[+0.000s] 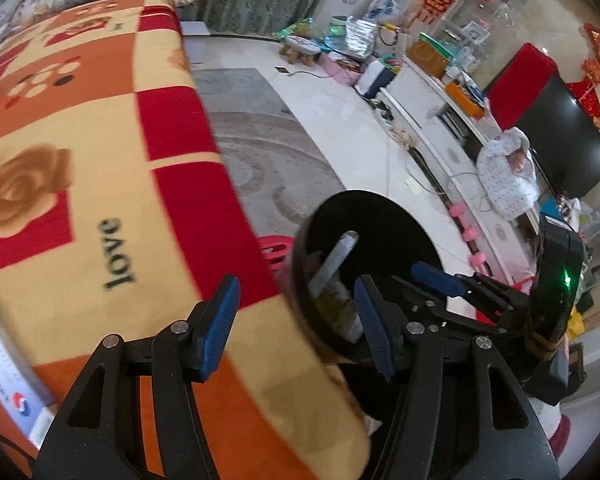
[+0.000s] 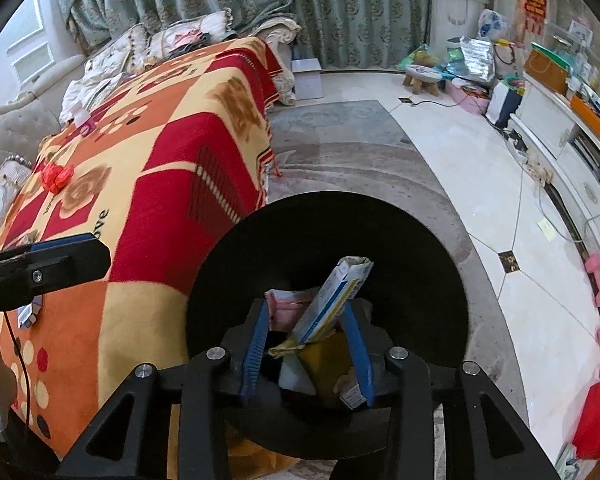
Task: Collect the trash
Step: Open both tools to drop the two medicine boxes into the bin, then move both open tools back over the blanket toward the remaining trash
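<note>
A flattened white carton with blue and yellow print [image 2: 338, 300] stands tilted inside the black round bin [image 2: 440, 280], its torn open end uppermost, and its lower part lies between the blue pads of the right gripper [image 2: 306, 354], which hangs over the bin's mouth; the jaws are spread apart and whether a pad touches the carton cannot be told. Beside the carton in the bin lie a crumpled pink-and-white wrapper [image 2: 286, 304], a yellow packet [image 2: 320, 364] and a small white box [image 2: 352, 394]. The bin is smooth, dark plastic with a wide circular rim, and it stands against the edge of a plush blanket [image 2: 160, 184] checked in red, orange and cream with brown roses and the word "love". The left gripper [image 1: 296, 328] hovers over the blanket just beside the bin, its ribbed blue pads spread with nothing between them. On the blanket, well away from the bin, sits a crumpled red scrap [image 2: 56, 176].
</note>
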`<state>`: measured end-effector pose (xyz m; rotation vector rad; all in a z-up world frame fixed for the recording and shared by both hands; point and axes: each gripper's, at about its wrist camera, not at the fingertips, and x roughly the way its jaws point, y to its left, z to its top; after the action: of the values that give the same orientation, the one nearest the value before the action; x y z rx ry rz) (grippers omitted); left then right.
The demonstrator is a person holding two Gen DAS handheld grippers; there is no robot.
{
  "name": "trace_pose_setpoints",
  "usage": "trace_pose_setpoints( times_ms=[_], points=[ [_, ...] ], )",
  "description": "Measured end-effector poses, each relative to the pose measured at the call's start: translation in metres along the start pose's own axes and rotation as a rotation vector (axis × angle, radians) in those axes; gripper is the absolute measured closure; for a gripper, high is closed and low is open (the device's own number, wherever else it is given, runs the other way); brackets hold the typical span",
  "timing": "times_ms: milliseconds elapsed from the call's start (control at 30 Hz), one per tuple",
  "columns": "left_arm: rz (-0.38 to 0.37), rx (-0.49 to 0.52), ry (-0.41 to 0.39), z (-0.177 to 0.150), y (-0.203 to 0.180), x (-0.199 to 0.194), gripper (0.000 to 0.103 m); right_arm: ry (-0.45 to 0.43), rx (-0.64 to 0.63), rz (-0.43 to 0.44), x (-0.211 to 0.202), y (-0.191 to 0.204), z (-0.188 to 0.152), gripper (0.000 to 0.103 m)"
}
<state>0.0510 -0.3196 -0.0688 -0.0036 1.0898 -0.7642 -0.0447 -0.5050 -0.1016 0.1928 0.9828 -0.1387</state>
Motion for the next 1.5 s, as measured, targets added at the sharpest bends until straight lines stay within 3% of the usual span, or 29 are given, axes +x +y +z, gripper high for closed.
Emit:
trace_pose_setpoints(
  times_ms=[433,800,1000,1267,1500],
  points=[
    [0.169,-0.051,-0.075,-0.027,0.063,-0.048,0.045,0.004,-0.099,0.048,0.005,0.061,0.010,0.063],
    [0.279,-0.149,-0.110,-0.056,0.127,-0.094,0.045,0.037,-0.205,0.143,0.019,0.139,0.013,0.061],
    [0.350,-0.224,-0.133,-0.075,0.176,-0.126,0.045,0.052,-0.268,0.196,0.024,0.183,0.012,0.048],
    [0.435,-0.347,-0.149,-0.097,0.242,-0.157,0.045,0.069,-0.360,0.268,0.031,0.244,0.010,0.046],
    [0.508,-0.404,-0.156,-0.088,0.293,-0.161,0.045,0.084,-0.434,0.304,0.034,0.287,0.009,0.042]
  ],
)
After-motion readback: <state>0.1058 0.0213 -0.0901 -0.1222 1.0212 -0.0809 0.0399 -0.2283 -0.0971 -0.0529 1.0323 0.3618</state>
